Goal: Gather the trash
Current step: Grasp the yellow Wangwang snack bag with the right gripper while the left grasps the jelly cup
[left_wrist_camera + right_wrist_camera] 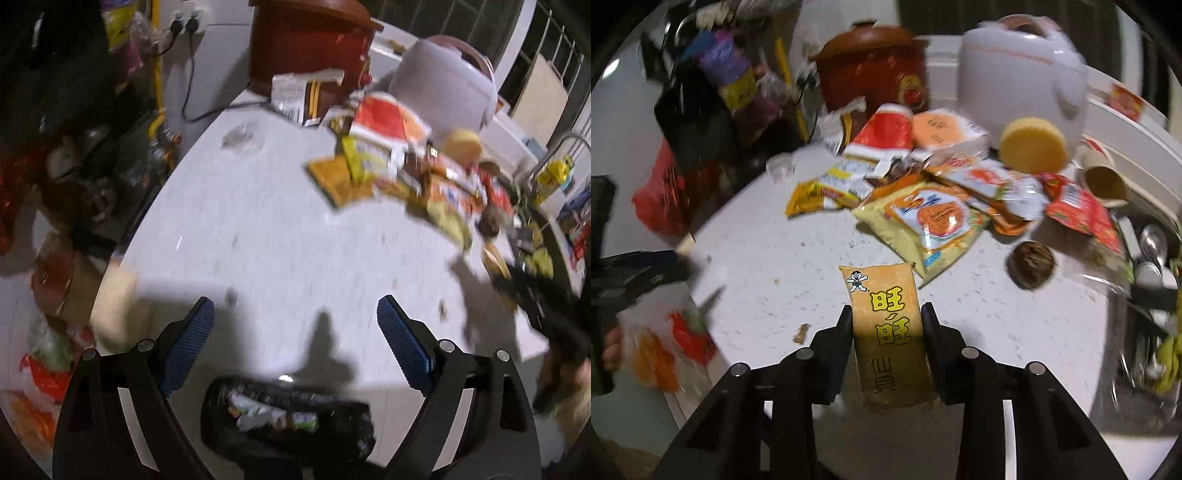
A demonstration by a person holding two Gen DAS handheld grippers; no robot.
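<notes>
Orange-yellow plastic filled the lower centre of the right wrist view: a snack packet (pixel 886 332) printed with yellow characters, pinched at its long edges by the fingers (pixel 846 332) of the right gripper (pixel 886 325). I read the packet as upright between them, its top end reaching toward the frame centre and its lower end hanging over the near edge of the white speckled tabletop (pixel 757 258).

Further wrappers (pixel 923 206) lay in a loose pile in the upper centre of that view. A brown round object (pixel 1030 264) sat apart from them at centre right, and a yellow sponge (pixel 1034 146) rested above the pile. A red-brown pot (pixel 875 66) and a white rice cooker (pixel 1019 70) stood behind.

In the left wrist view, I found the left gripper (pixel 295 321) with its blue-padded fingers (pixel 402 343) spread wide and nothing between them. A black-lined bin (pixel 288 421) holding wrappers sat at the lower centre, below the tabletop edge. The view was blurred.
</notes>
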